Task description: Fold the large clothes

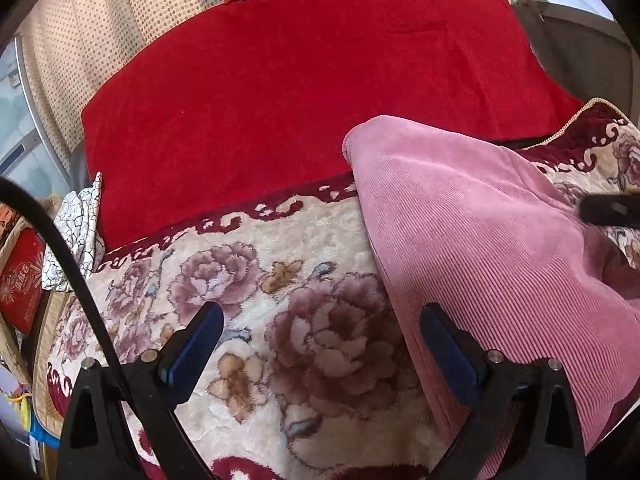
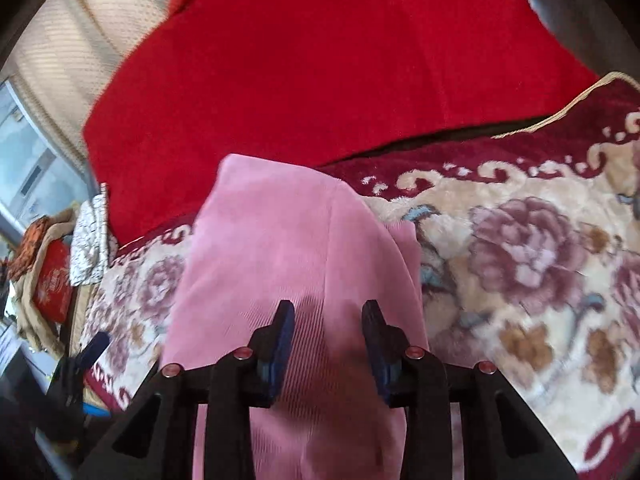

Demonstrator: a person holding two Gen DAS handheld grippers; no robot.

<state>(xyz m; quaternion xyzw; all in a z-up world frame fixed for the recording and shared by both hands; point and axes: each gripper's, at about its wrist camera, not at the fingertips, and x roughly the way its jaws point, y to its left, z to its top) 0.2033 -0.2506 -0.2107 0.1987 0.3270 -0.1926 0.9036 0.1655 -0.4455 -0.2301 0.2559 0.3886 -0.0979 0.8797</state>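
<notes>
On the floral blanket [image 1: 248, 272], the pink corduroy garment [image 2: 288, 248] lies with its long axis running near to far. The right gripper [image 2: 328, 320] hovers directly over it, jaws apart, empty. The left gripper [image 1: 320, 332], wide open, sits just left of its edge.

This is a home, most likely a bedroom or living room with a bed or couch as the work surface. A plush floral blanket [image 1: 280, 320] with a dark red scrolled border covers the near surface, and a plain red blanket [image 1: 312, 92] lies over the far part. Behind it hangs a cream dotted curtain [image 1: 80, 40] beside a window [image 1: 16, 120] at far left, and household clutter is piled at the left edge, including a red cushion [image 1: 22, 280] and a crackle-patterned cloth [image 1: 78, 232].
</notes>
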